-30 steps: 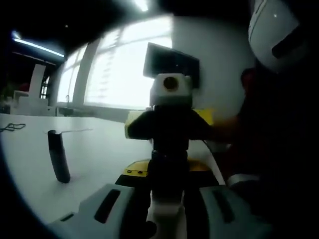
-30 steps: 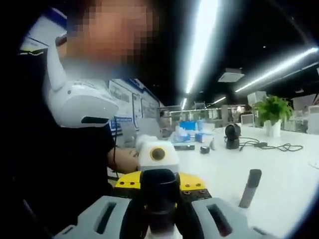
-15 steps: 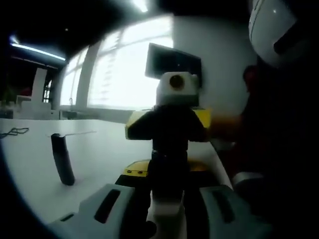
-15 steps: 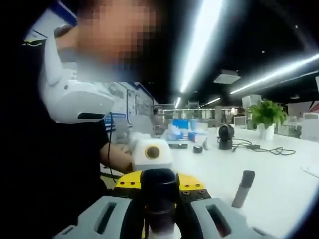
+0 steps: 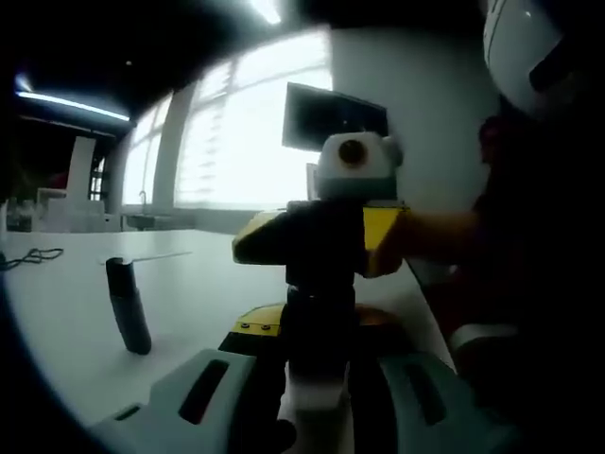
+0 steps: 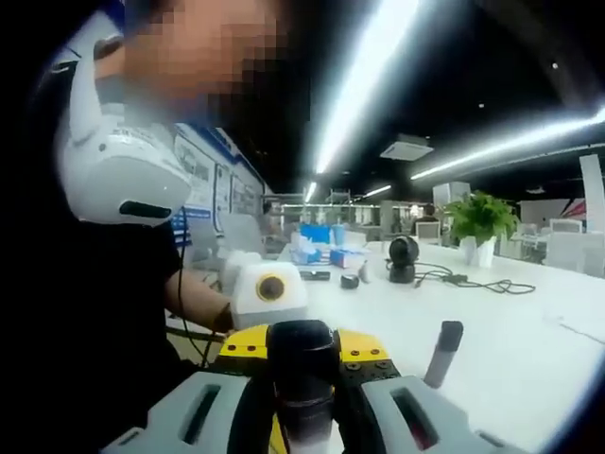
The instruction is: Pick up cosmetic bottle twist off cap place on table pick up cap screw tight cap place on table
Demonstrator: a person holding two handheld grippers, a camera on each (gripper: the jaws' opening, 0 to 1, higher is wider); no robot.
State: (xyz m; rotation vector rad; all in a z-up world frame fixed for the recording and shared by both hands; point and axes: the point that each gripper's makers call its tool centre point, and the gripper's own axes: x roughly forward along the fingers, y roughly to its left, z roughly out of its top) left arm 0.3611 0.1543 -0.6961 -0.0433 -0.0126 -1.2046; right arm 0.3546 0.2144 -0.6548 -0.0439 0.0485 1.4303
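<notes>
White tabletop (image 6: pixel 529 350) under long ceiling strip lights; bright windows behind in the left gripper view.

Cosmetic bottle (image 5: pixel 319 322): held between both grippers above the tabletop edge, long axis running from one gripper toward the other; dark cap end (image 6: pixel 301 352) facing the right gripper view, pale base toward the left gripper view.

Left gripper (image 5: pixel 317 402): fingers (image 5: pixel 203 392) closed on the bottle's pale end. Right gripper (image 6: pixel 302 416): fingers (image 6: pixel 416 421) closed around the dark cap.

Dark slim tube (image 6: pixel 441 353): upright on the tabletop, slightly tilted, well apart from the bottle.

Potted plant (image 6: pixel 477 227), black round device (image 6: pixel 405 257), cable (image 6: pixel 473 281): far side of tabletop.
</notes>
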